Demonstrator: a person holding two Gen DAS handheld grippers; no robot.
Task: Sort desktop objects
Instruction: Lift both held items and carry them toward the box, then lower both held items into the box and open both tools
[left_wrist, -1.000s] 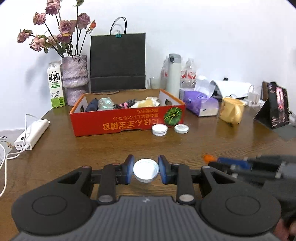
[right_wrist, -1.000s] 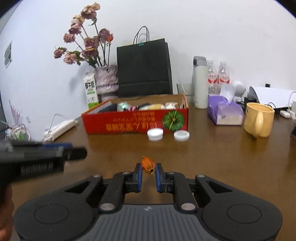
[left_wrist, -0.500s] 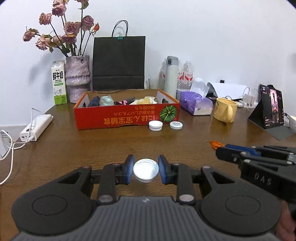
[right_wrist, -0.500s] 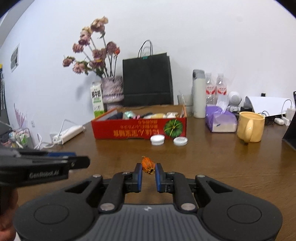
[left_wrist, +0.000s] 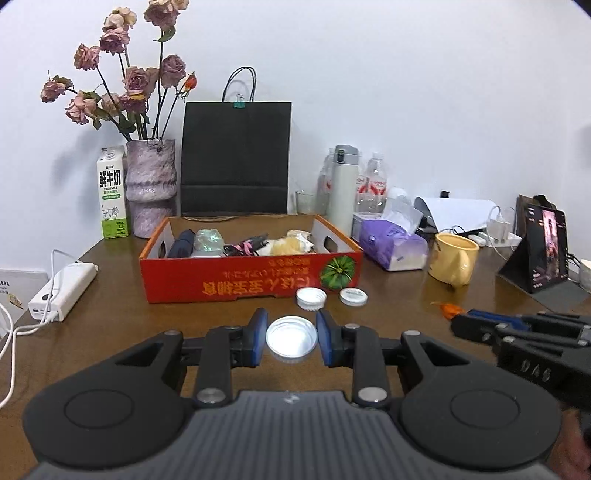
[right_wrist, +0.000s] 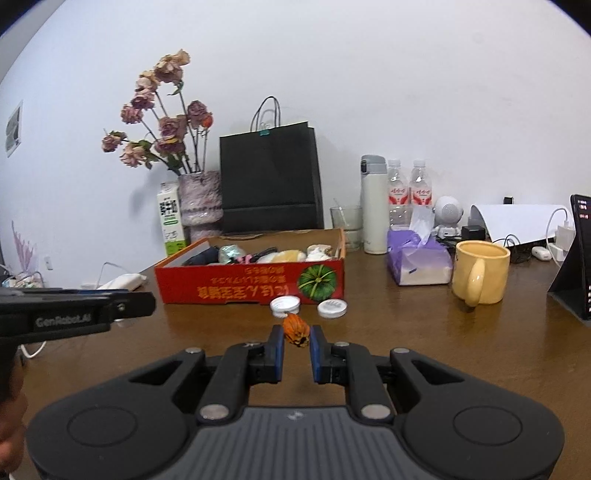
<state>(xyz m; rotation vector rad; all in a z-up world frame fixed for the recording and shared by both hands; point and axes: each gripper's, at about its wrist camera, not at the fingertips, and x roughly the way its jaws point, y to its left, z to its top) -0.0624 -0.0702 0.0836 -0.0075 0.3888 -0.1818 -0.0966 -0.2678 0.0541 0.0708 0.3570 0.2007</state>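
My left gripper (left_wrist: 291, 338) is shut on a white round lid (left_wrist: 291, 339) and holds it above the wooden table. My right gripper (right_wrist: 296, 341) is shut on a small orange dried flower bud (right_wrist: 295, 329). The right gripper also shows at the right of the left wrist view (left_wrist: 456, 314), with the bud (left_wrist: 447, 308) at its tip. The red cardboard box (left_wrist: 251, 282) with several items inside stands ahead; it also shows in the right wrist view (right_wrist: 251, 290). Two white lids (left_wrist: 311, 297) (left_wrist: 353, 296) lie on the table by the box's front wall.
A yellow mug (left_wrist: 452, 264), purple tissue pack (left_wrist: 393, 247), tablet on a stand (left_wrist: 543, 251), thermos (left_wrist: 345, 188) and bottles stand at the right. A black paper bag (left_wrist: 236, 158), vase of dried roses (left_wrist: 149, 192), milk carton (left_wrist: 112, 192) and white power bank (left_wrist: 62, 290) stand behind and left.
Both grippers have pulled back and risen from the table with their objects; the box and lids look farther away. The right gripper now shows farther right in the left wrist view.
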